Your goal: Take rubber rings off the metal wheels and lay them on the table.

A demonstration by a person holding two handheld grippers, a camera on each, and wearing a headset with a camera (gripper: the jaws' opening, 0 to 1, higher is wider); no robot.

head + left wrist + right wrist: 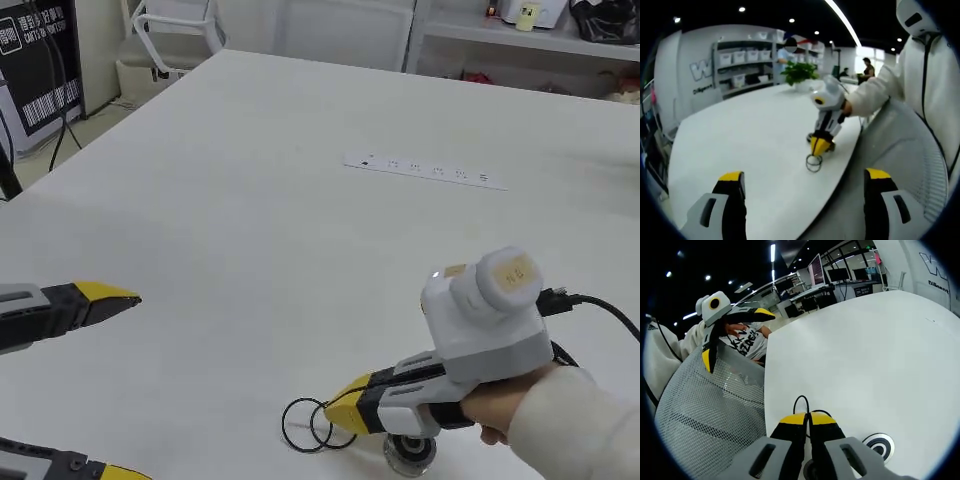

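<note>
Table (250,200): broad bare white surface reaching to the far edge; power strip (425,170) lies toward the far right.
Rubber rings (303,425): two overlapping black loops lying flat near the near edge, their row running along it.
Right gripper (335,405): points left along the near edge, jaws clenched on a loop of the rings.
Metal wheel (879,444): flat, axle upward, just right of the rings; half hidden under the gripper in the head view.
Left gripper (130,385): at the left edge, jaws released wide, cut off by the frame.
</note>
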